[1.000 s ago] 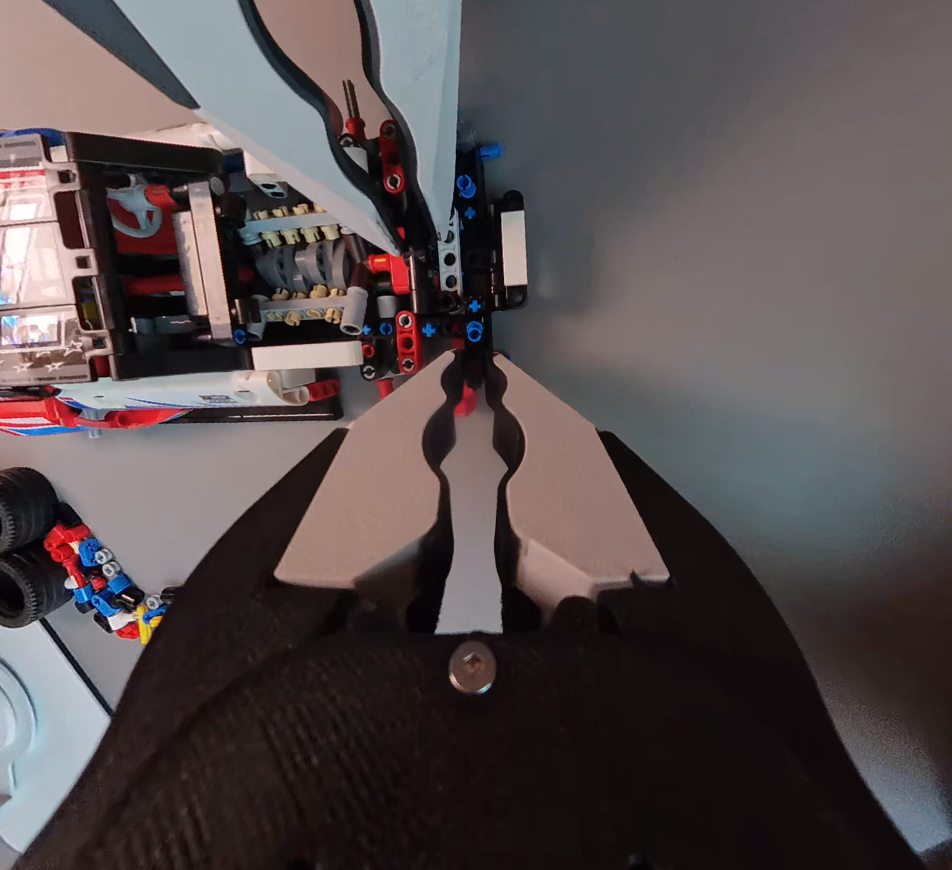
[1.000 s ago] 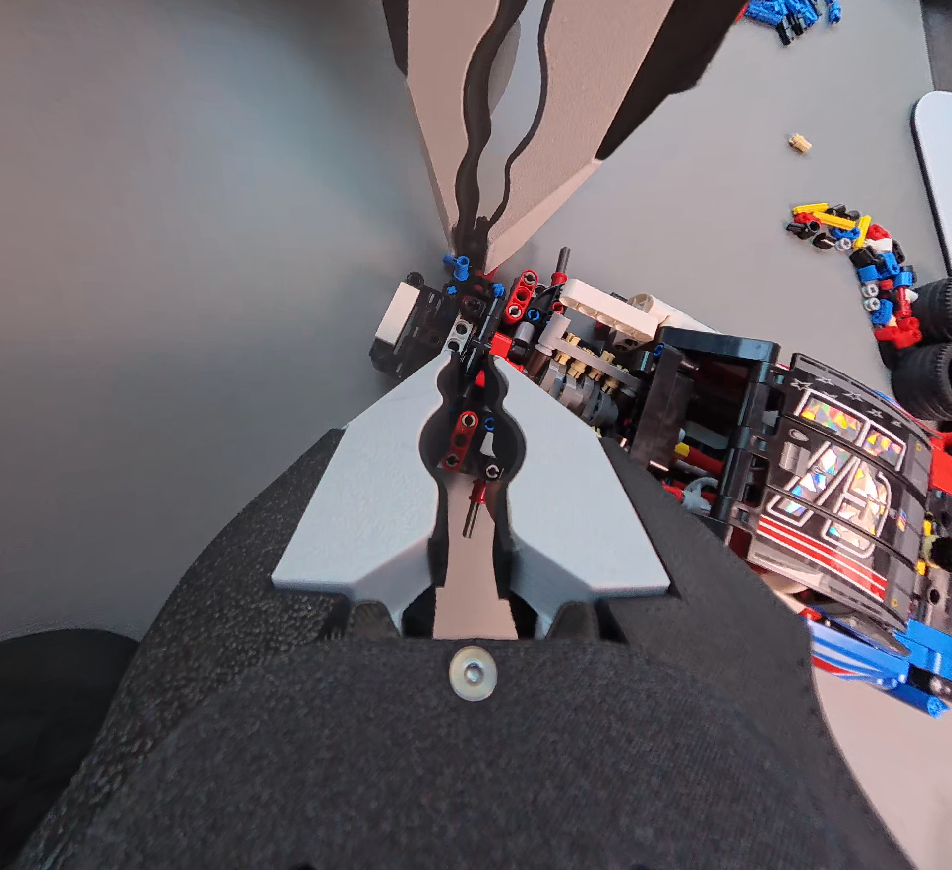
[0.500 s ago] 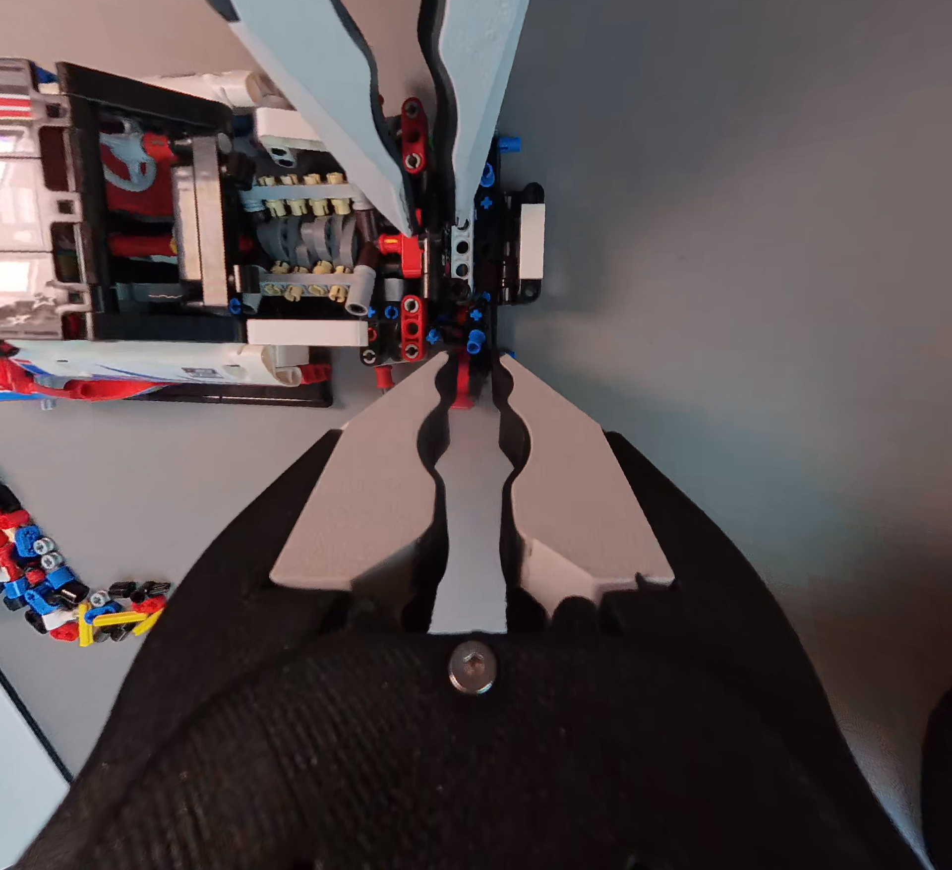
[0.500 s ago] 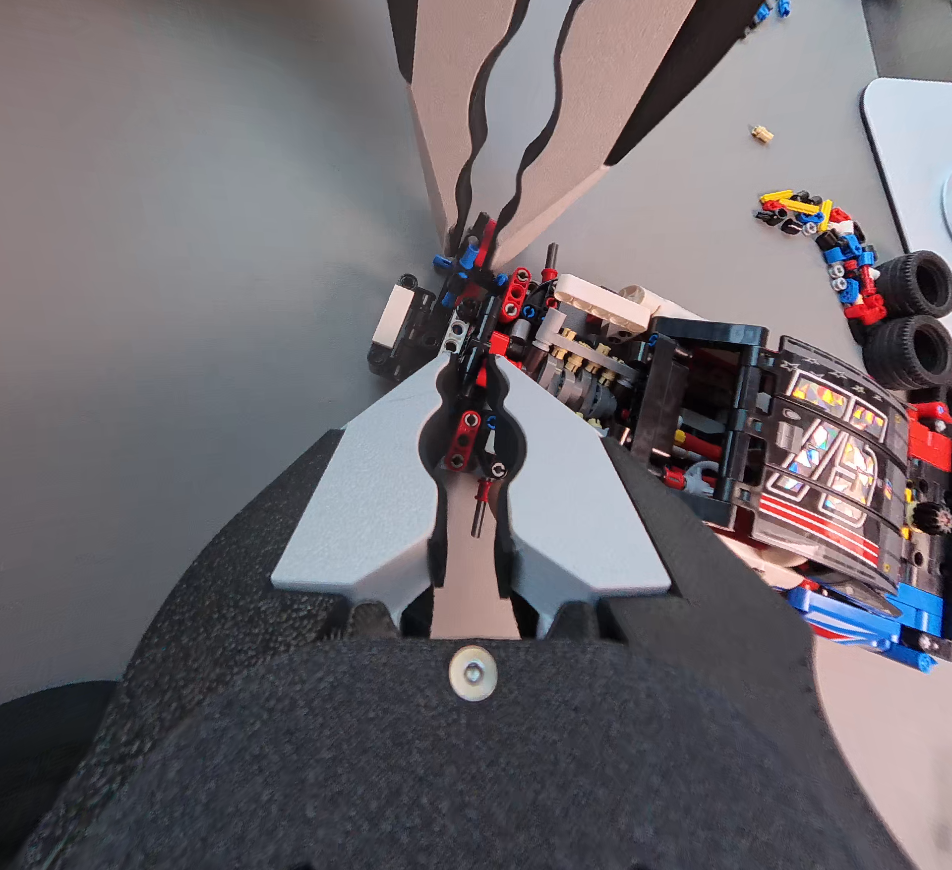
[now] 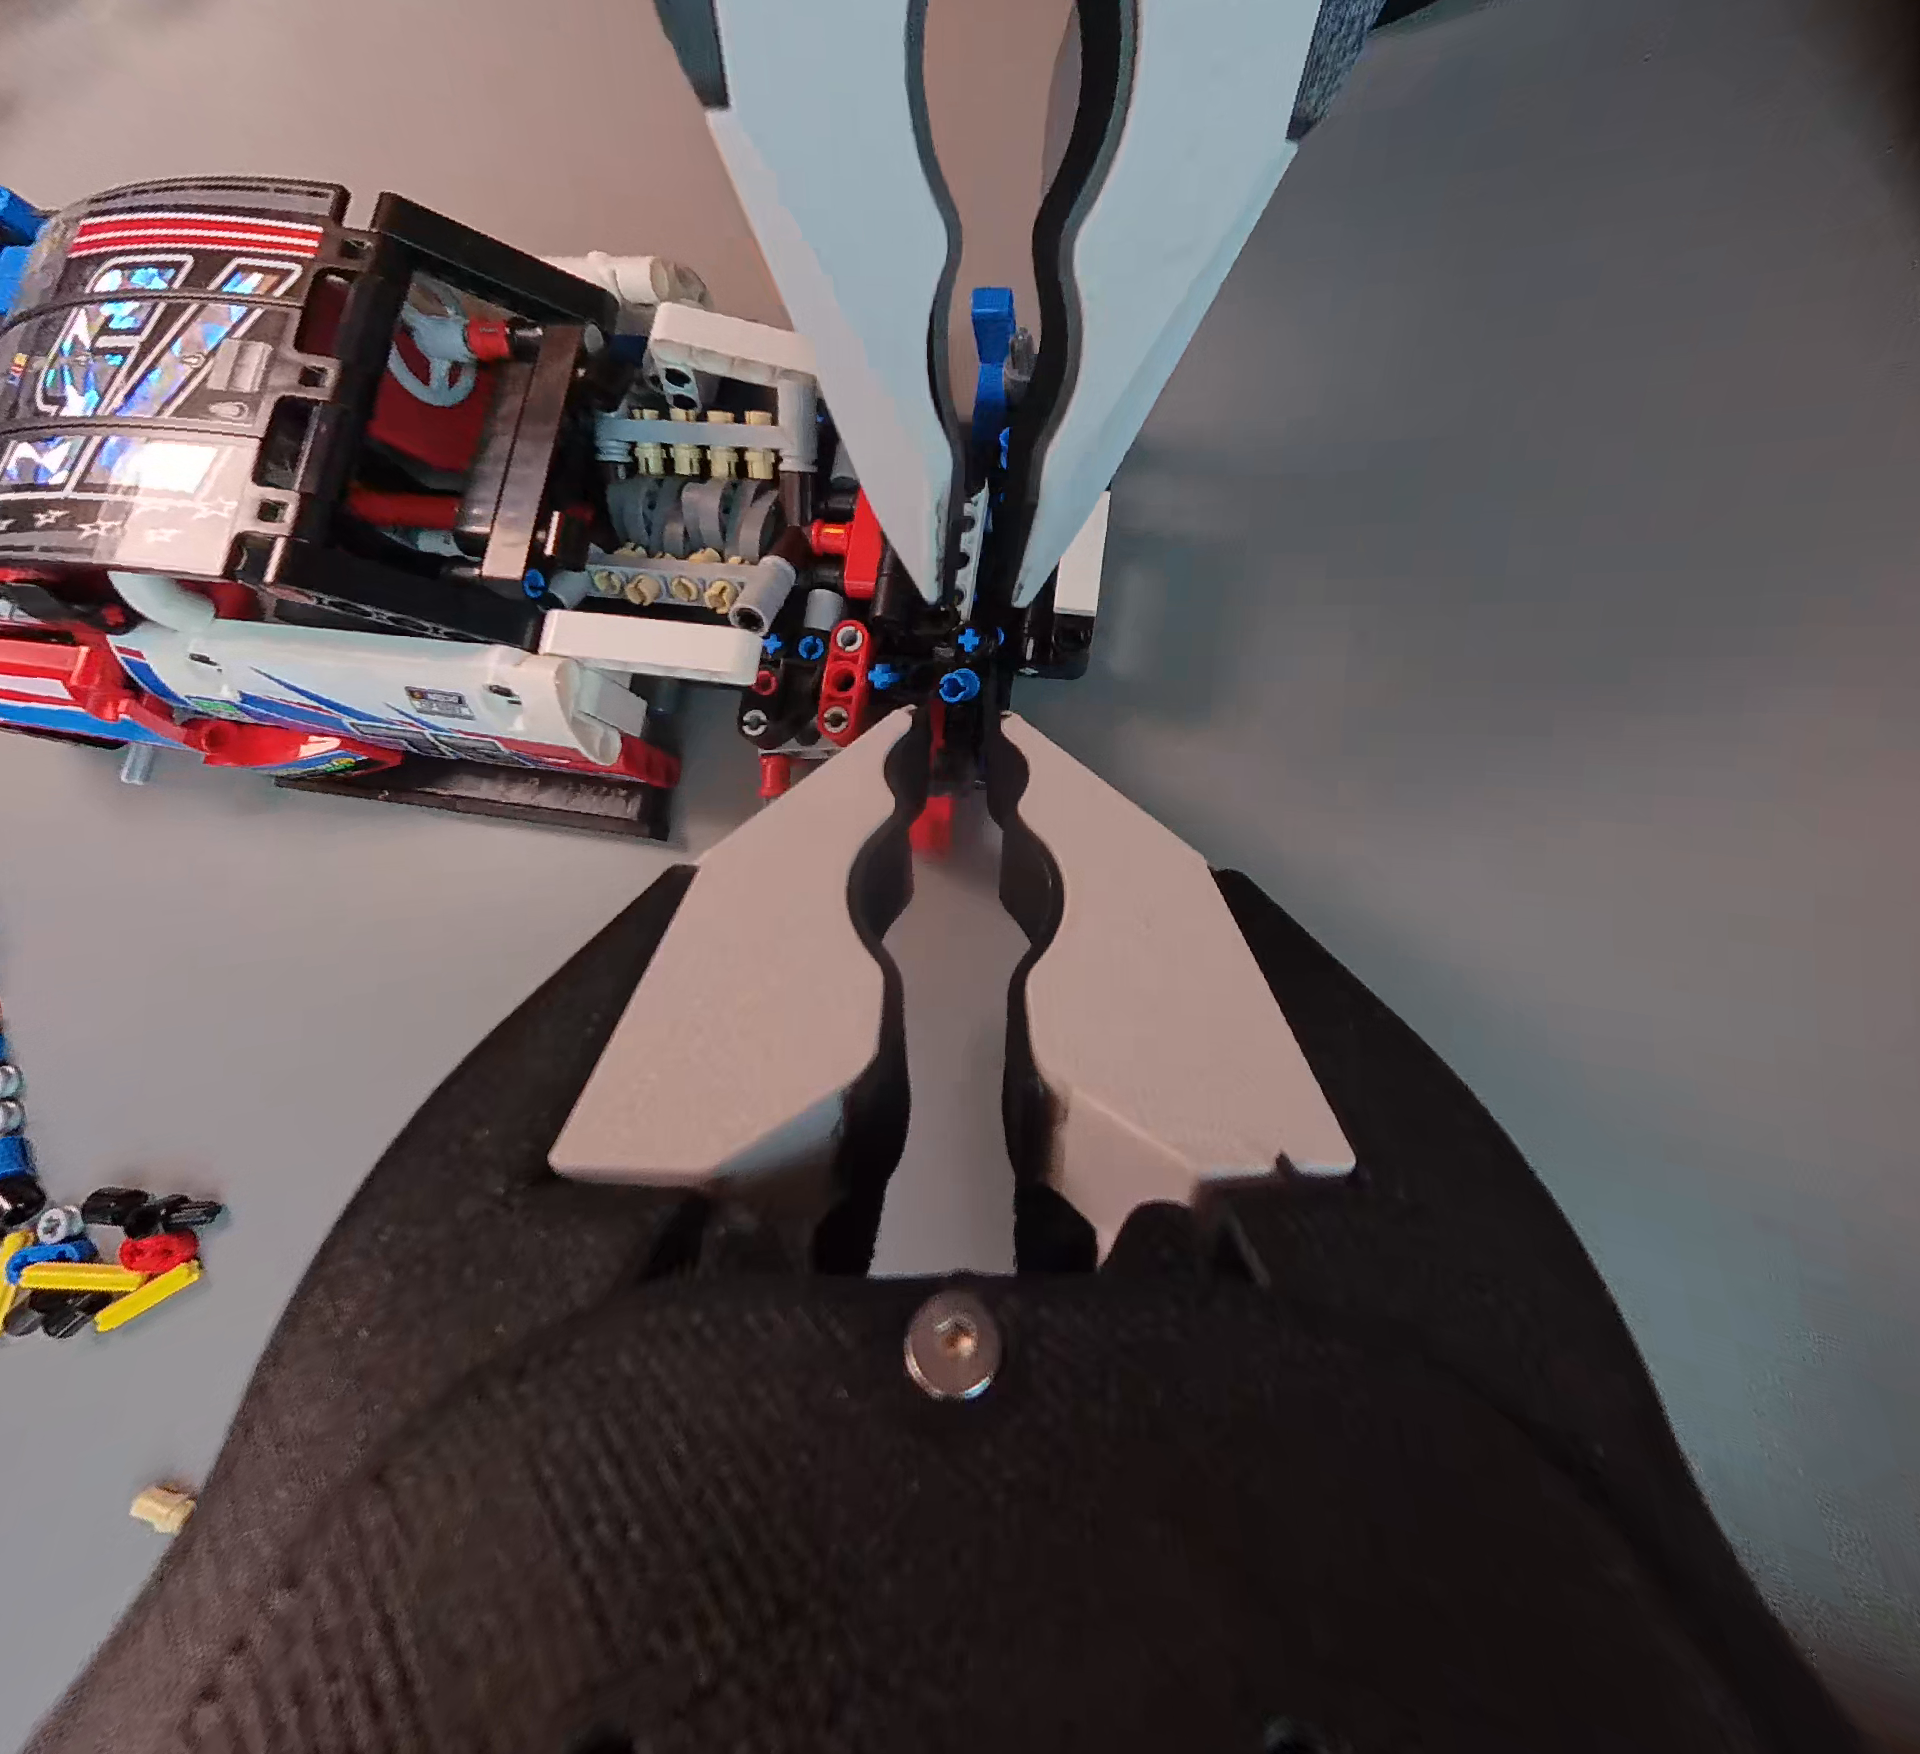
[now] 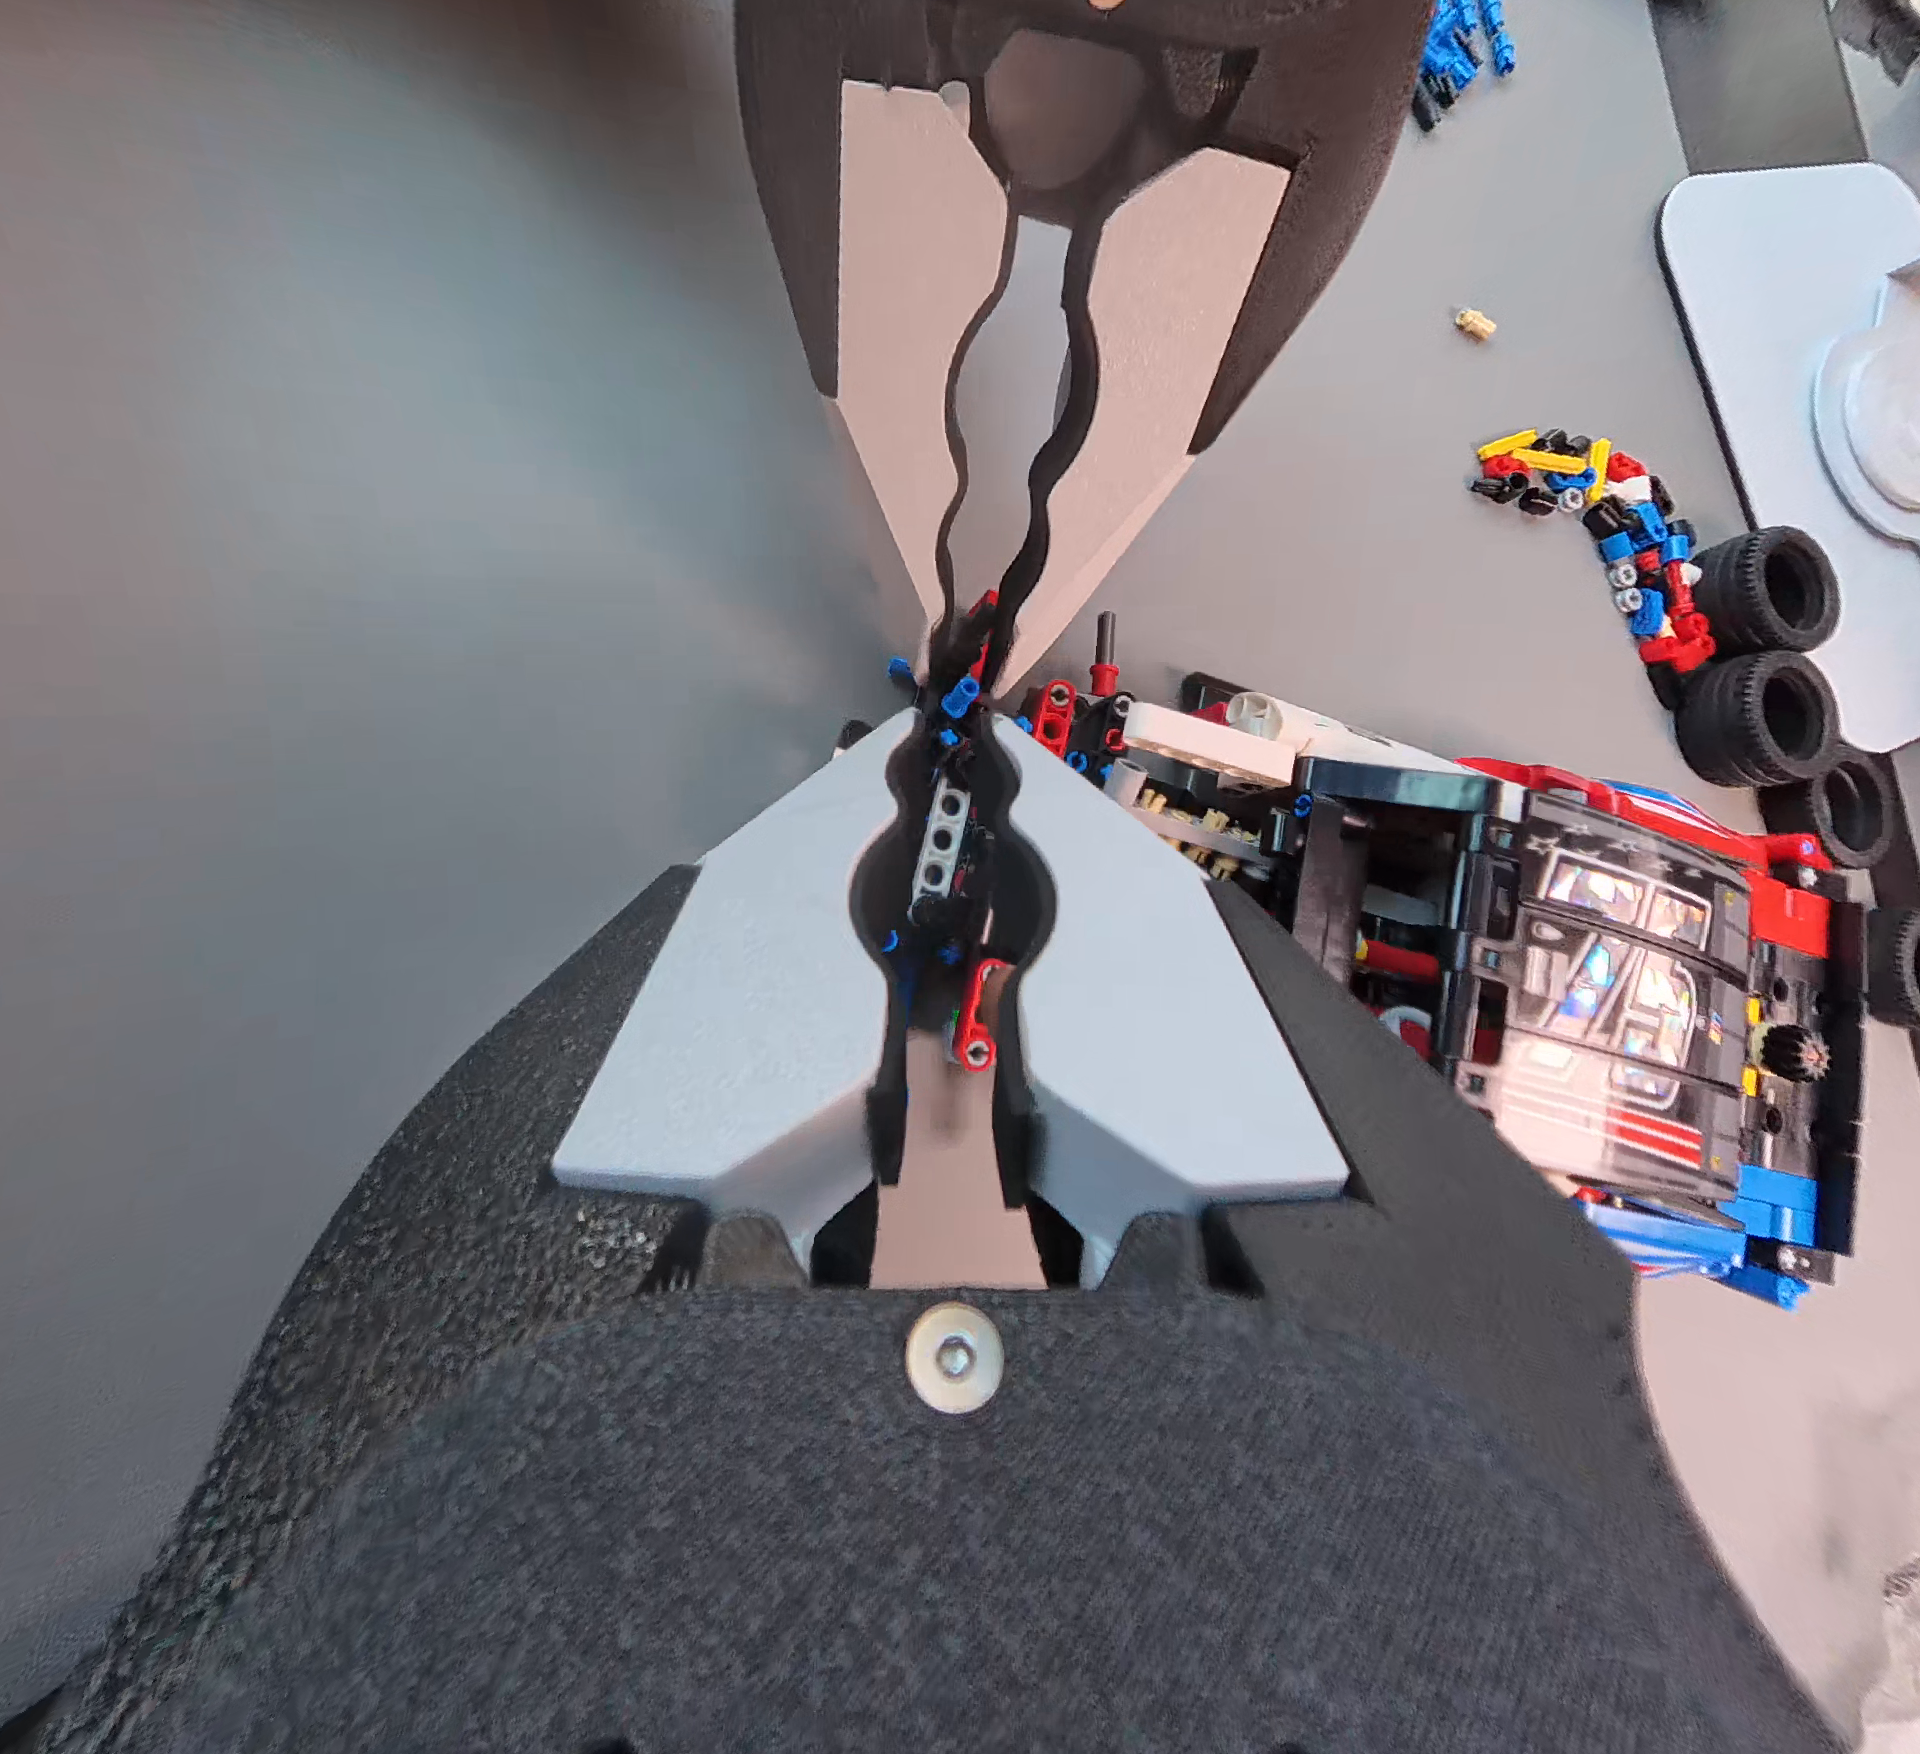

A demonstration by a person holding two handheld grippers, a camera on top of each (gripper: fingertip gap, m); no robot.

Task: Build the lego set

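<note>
The part-built lego car (image 5: pixel 312 478), with a black roof and white, red and blue sides, lies on the grey table. Its open front frame (image 5: pixel 904 655) of black, red and blue technic parts points right. My left gripper (image 5: pixel 951 738) is shut on the near edge of that frame, with a red piece (image 5: pixel 932 821) between its fingers. My right gripper (image 5: pixel 971 582) comes from the opposite side and is shut on the same frame. In the right wrist view the right gripper (image 6: pixel 951 728) clamps the frame (image 6: pixel 940 831), a grey beam between its fingers. The left gripper (image 6: pixel 966 655) meets it tip to tip beside the car (image 6: pixel 1558 925).
A pile of small loose pieces (image 6: pixel 1600 509) and several black tyres (image 6: pixel 1766 644) lie beyond the car, next to a white tray (image 6: pixel 1797 302). Blue pins (image 6: pixel 1460 42) and a tan piece (image 6: pixel 1473 322) lie farther off. The pile (image 5: pixel 94 1268) also shows in the left wrist view. Less than 4 cm separates the two grippers' tips.
The right gripper has slid further over the front frame, so the grey beam now sits between its fingers. Both views have shifted and the car has turned a little in them.
</note>
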